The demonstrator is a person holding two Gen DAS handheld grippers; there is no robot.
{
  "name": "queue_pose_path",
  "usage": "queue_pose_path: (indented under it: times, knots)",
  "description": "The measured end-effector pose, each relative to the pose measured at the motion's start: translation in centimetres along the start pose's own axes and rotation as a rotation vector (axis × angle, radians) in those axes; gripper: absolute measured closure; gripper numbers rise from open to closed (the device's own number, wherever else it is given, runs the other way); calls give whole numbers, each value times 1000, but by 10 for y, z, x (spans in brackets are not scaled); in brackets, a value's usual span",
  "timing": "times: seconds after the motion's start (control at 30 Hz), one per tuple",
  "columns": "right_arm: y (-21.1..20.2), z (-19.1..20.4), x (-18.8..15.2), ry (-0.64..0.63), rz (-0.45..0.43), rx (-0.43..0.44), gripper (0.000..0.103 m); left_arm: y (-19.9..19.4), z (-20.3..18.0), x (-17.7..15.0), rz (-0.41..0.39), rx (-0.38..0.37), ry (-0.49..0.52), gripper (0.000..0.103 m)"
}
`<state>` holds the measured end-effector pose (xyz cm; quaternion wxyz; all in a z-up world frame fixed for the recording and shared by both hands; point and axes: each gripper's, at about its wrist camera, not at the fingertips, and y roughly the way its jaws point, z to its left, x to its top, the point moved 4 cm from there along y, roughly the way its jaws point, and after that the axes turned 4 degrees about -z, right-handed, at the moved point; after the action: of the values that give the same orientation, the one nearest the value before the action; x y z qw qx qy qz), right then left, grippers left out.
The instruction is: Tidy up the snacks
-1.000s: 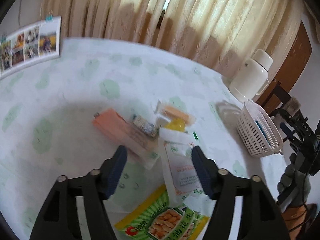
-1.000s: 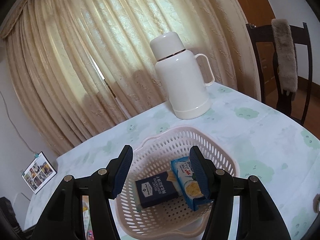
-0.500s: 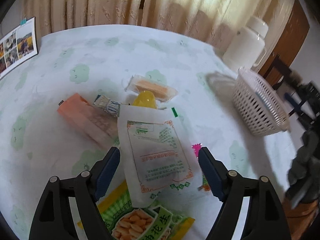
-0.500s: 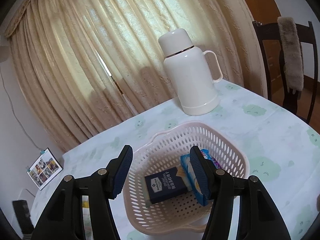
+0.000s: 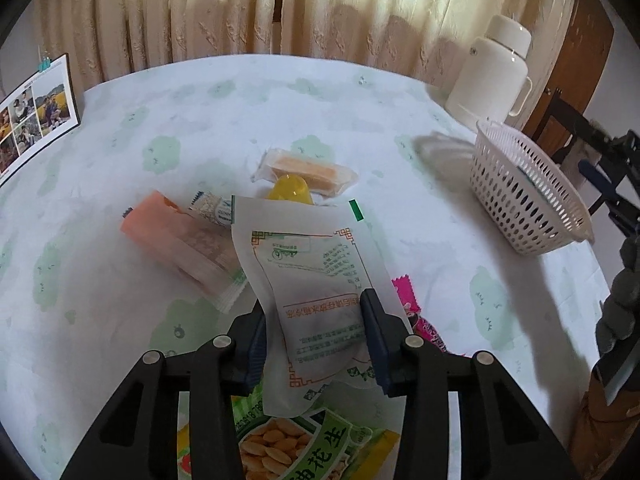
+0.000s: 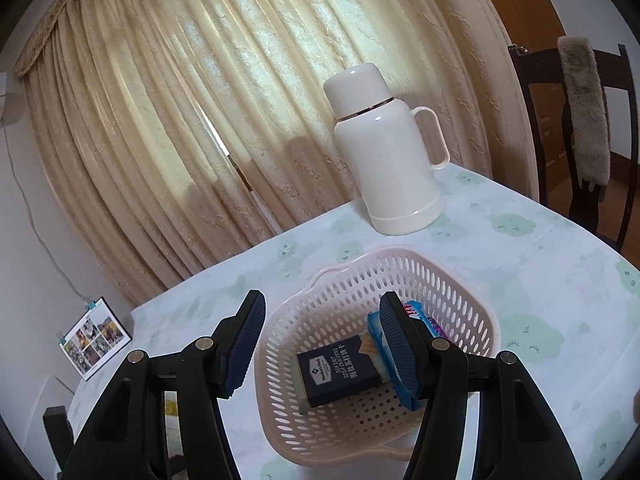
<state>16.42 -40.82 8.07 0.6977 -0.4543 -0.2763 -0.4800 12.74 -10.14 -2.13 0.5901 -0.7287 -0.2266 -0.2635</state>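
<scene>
A white pouch (image 5: 312, 264) with green and orange print lies on the snack pile, over a green peanut bag (image 5: 288, 444). My left gripper (image 5: 316, 340) is closing on the pouch, and both pads touch its side edges. Around it lie an orange pack (image 5: 180, 236), a yellow jelly cup (image 5: 290, 190), a clear-wrapped wafer (image 5: 308, 168) and a pink wrapper (image 5: 416, 308). The pale perforated basket (image 5: 520, 200) stands to the right. My right gripper (image 6: 324, 344) hovers open over the basket (image 6: 360, 276), which holds a dark blue box (image 6: 340, 372) and a blue packet (image 6: 374, 332).
A cream thermos (image 6: 388, 168) stands behind the basket, near the curtain. A photo card (image 5: 32, 108) leans at the table's far left edge. A dark wooden chair (image 6: 580, 140) is beyond the right edge. A gloved hand (image 5: 624, 300) shows at the right of the left wrist view.
My left gripper came forward and down over the snack pile, then narrowed its jaws onto the white pouch. The right gripper stayed open over the basket.
</scene>
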Motion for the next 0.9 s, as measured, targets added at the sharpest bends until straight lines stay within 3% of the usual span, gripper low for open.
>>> queue_pose_path:
  times: [0.3, 0.43, 0.67, 0.73, 0.83, 0.9]
  knots:
    - [-7, -5, 7, 26, -28, -5, 42, -26, -26, 24, -68, -31, 39, 64]
    - [-9, -10, 10, 45, -41, -16, 43, -33, -56, 42, -96, -74, 86, 75]
    - [-15, -22, 16, 91, -63, -25, 42, -35, -99, 68, -116, -138, 131, 76]
    - [-16, -24, 17, 100, -68, -23, 42, -31, -97, 69, -114, -119, 112, 69]
    - [-17, -23, 17, 109, -60, -2, 42, -19, -86, 63, -68, -95, 61, 43]
    - [-19, -19, 17, 101, -60, 12, 42, -8, -78, 56, -30, -77, 24, 39]
